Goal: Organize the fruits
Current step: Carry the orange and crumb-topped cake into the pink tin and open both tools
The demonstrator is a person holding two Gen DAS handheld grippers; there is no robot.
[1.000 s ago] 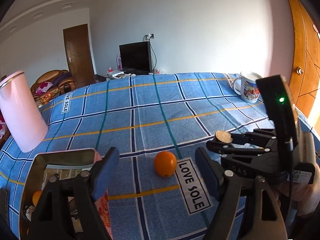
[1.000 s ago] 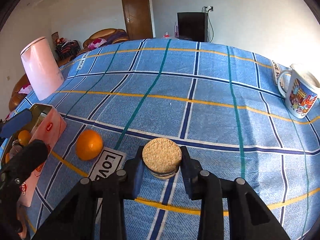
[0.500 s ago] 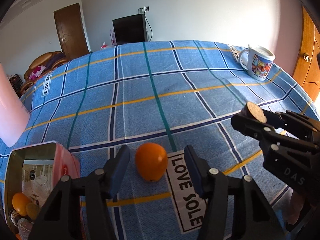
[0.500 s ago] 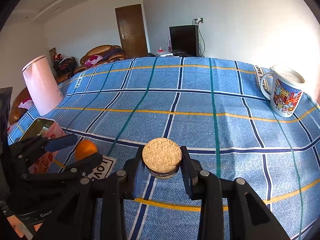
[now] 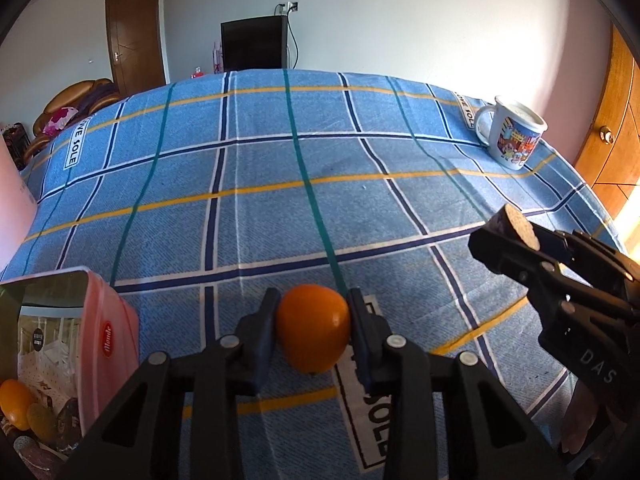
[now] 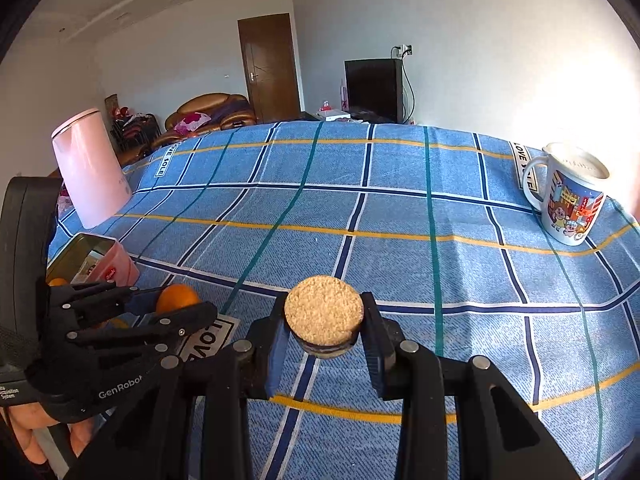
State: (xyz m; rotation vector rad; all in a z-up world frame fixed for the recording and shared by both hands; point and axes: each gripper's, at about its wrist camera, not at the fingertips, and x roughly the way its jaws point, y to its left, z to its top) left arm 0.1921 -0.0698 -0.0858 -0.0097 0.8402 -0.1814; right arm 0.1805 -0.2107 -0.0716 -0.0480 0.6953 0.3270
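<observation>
My left gripper (image 5: 313, 322) is shut on an orange (image 5: 313, 328) low over the blue checked cloth (image 5: 280, 208); it also shows in the right wrist view (image 6: 176, 298). My right gripper (image 6: 324, 328) is shut on a round sandwich cookie (image 6: 324, 314), held above the cloth; the cookie shows in the left wrist view (image 5: 520, 230) at right. An open pink tin box (image 5: 108, 332) at lower left holds another orange (image 5: 14, 402) and snacks.
A cartoon mug (image 6: 570, 196) stands at the far right of the cloth. A pink kettle (image 6: 90, 168) stands at the far left. A "LOVE SOLE" label (image 5: 366, 412) lies under the left gripper. A TV, door and sofa are beyond the table.
My left gripper moved forward around the orange and closed on it. The right gripper kept holding the cookie, with little shift.
</observation>
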